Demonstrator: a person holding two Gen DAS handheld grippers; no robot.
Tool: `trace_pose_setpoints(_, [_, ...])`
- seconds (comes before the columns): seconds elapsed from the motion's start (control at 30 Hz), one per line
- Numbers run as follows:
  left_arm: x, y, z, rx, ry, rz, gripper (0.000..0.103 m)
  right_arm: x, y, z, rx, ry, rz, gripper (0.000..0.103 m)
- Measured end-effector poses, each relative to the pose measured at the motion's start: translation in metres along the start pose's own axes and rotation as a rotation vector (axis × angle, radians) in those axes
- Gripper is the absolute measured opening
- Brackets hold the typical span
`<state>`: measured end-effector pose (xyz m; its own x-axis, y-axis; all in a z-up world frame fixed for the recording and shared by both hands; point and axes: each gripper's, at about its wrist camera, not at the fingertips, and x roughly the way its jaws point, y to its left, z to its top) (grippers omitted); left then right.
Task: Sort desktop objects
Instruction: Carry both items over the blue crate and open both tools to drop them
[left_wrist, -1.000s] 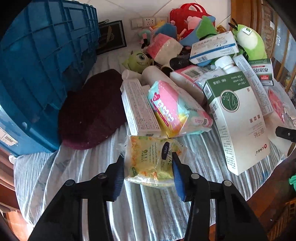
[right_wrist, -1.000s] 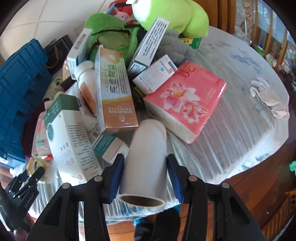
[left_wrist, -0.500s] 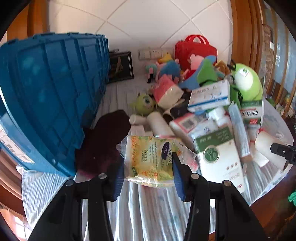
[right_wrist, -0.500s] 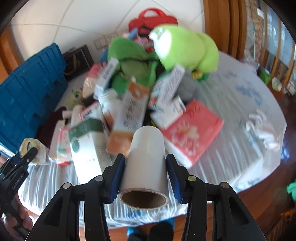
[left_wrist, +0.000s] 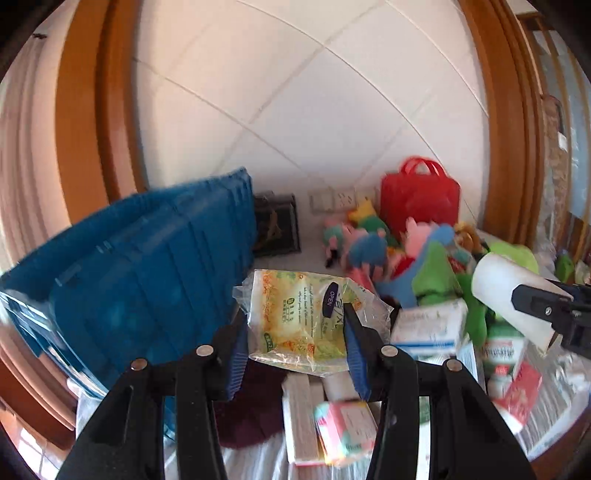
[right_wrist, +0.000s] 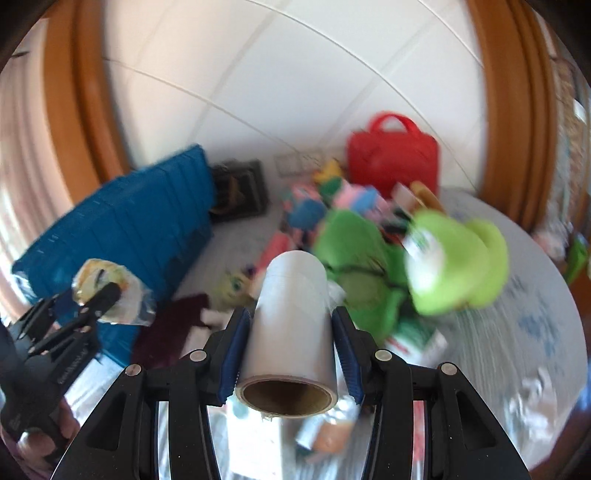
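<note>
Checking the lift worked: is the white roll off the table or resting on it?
Off the table. The right gripper clamps the white roll between its pads, clutter showing beneath.

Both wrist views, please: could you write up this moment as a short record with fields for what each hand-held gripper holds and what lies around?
left hand-held gripper: shut on the yellow wipes pack, held clear of the table
right hand-held gripper: shut on the white roll, its open cardboard core facing the camera
container: blue crate at the left
back wall: red bag beside plush toys
table: striped cloth strewn with boxes
image quality: right wrist view blurred
</note>
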<state>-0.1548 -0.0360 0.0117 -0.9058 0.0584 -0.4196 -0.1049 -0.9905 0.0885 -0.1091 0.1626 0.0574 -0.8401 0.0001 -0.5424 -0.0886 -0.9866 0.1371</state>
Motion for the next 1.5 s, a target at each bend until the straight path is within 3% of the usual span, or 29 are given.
trace_pose_setpoints(0.17, [-0.012,0.042,0.047,-0.057,-0.079,0.086,0.045,0.004,0.057,0.053,-0.071,-0.068,0.114,0.045])
trace_pose_setpoints(0.27, [-0.018,0.081,0.072,-0.083,-0.123,0.138,0.045,0.007,0.111,0.085,-0.133,-0.118,0.152,0.045])
trace_pose_setpoints(0.43, [-0.005,0.174,0.107,-0.097,-0.087,0.208,0.045,0.026,0.207,0.128,-0.158,-0.116,0.232,0.045])
trace_pose_setpoints(0.5, [0.014,0.219,0.121,-0.115,-0.017,0.232,0.045,0.047,0.251,0.147,-0.146,-0.061,0.27,0.045])
trace_pose_setpoints(0.6, [0.064,0.284,0.143,-0.13,0.16,0.212,0.045,0.09,0.313,0.173,-0.131,0.04,0.289,0.046])
trace_pose_setpoints(0.8, [0.178,0.369,0.141,-0.088,0.548,0.152,0.046,0.19,0.396,0.19,-0.147,0.259,0.169,0.046])
trace_pose_setpoints(0.97, [0.238,0.394,0.112,-0.072,0.749,0.088,0.046,0.263,0.405,0.163,-0.116,0.486,0.078,0.046])
trace_pose_setpoints(1.1, [0.254,0.394,0.092,-0.051,0.818,0.057,0.049,0.297,0.4,0.136,-0.117,0.631,0.019,0.046])
trace_pose_setpoints(1.23, [0.265,0.404,0.083,-0.101,0.877,-0.014,0.055,0.309,0.398,0.124,-0.123,0.672,-0.008,0.045])
trace_pose_setpoints(1.4, [0.267,0.401,0.088,-0.11,0.861,-0.012,0.069,0.306,0.395,0.123,-0.128,0.649,-0.049,0.046])
trace_pose_setpoints(1.5, [0.251,0.396,0.083,-0.093,0.846,-0.002,0.069,0.297,0.397,0.13,-0.136,0.611,-0.072,0.051])
